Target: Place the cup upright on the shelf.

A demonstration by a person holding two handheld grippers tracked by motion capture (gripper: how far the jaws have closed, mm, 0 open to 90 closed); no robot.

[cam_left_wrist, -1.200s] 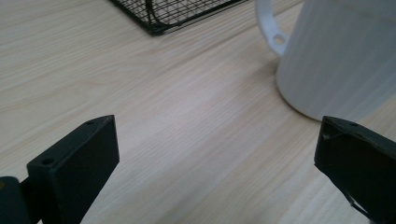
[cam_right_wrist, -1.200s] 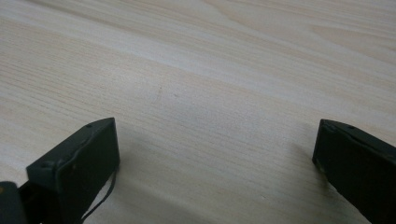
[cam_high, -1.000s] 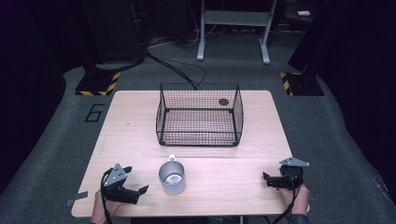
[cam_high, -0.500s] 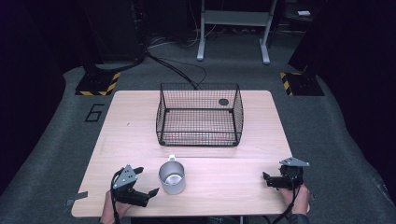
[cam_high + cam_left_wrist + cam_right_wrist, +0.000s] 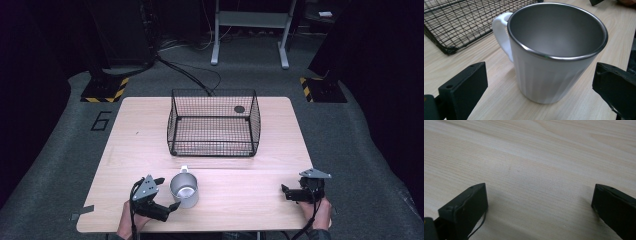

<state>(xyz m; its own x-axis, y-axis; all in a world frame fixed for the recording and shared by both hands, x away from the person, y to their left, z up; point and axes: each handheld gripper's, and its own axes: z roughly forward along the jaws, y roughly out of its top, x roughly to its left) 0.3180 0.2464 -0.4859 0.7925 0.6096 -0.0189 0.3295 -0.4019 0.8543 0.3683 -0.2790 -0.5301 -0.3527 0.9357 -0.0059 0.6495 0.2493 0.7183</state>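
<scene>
A white mug with a steel inside stands upright near the table's front edge, its handle pointing toward the basket. In the left gripper view the mug is close and empty. My left gripper is open just left of the mug. Its jaws reach toward the mug's two sides without touching it. At the front right, my right gripper rests open over bare wood, nothing between its jaws.
A black wire basket stands at the middle back of the wooden table, with a small dark disc at its far right. Beyond the table are floor cables and a metal stand.
My left gripper has moved right, toward the mug, and turned so its jaws face it. The right gripper and the mug have stayed in place.
</scene>
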